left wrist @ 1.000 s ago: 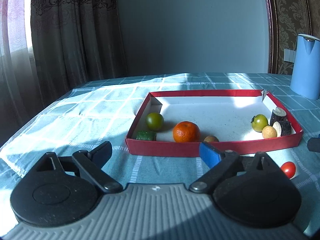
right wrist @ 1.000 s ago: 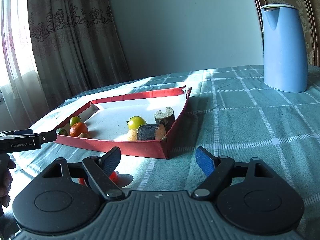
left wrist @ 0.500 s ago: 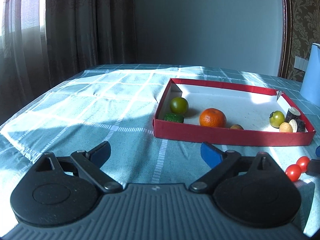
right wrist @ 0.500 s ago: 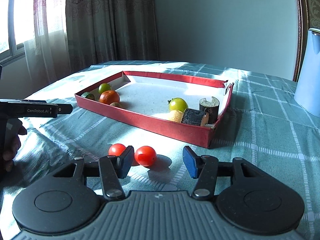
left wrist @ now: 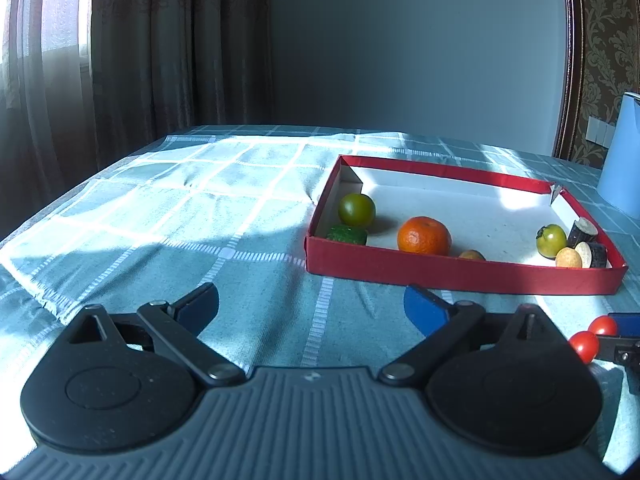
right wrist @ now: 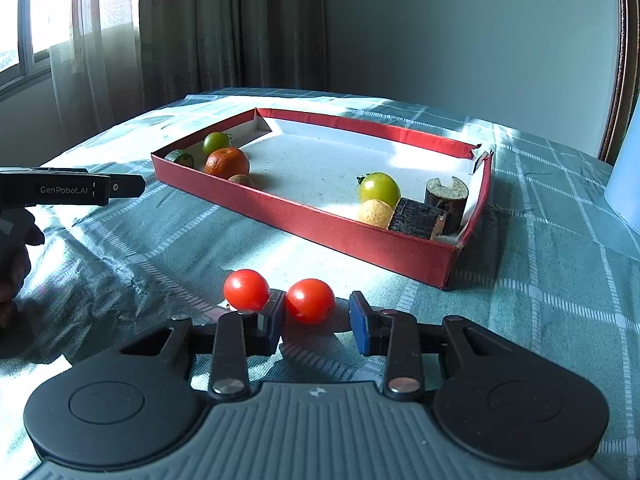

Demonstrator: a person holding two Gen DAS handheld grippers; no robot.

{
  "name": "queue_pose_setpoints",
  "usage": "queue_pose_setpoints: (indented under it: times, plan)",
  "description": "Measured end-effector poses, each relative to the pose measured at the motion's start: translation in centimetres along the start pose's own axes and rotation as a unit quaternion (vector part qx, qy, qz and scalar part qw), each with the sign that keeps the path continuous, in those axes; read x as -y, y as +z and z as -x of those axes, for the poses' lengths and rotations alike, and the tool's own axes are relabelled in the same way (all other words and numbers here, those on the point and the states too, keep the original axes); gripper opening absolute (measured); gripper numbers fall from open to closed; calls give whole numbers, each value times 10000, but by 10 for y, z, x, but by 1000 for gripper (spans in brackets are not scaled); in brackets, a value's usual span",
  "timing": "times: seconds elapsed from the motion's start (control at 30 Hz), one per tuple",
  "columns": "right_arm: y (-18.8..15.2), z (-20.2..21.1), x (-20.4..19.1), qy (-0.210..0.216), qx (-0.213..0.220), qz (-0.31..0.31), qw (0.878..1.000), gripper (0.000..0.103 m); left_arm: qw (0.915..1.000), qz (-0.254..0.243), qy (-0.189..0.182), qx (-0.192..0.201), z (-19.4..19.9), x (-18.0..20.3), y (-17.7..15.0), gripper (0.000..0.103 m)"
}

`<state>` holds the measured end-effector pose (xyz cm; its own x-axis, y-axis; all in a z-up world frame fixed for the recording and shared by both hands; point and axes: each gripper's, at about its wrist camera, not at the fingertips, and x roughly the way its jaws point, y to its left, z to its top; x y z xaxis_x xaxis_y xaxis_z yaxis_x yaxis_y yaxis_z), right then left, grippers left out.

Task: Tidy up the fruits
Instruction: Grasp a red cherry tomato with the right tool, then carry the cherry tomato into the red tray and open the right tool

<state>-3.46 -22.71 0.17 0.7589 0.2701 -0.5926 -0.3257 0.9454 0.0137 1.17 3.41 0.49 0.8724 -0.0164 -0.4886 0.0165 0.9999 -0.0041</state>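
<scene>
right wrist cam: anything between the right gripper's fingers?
Yes. In the right wrist view one red tomato sits between the right gripper's open fingers, on the cloth. The second tomato lies outside the left finger.

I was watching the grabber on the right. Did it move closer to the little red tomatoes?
Yes. The right gripper came forward toward the red cardboard tray, and its open fingers now straddle one small round red tomato.
</scene>
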Motion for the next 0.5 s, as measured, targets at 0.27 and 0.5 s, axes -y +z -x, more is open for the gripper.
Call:
queue_pose_setpoints:
  times: [0.27,0.5]
  plan:
    - [1,0,-6,-60,26,84,9999,25,10000,-8,-1,-32,-1,1,0,100]
    - [19,19,0,-61,648,-144,9978,25,9999,-62,18,-88,-3,3,-1,100]
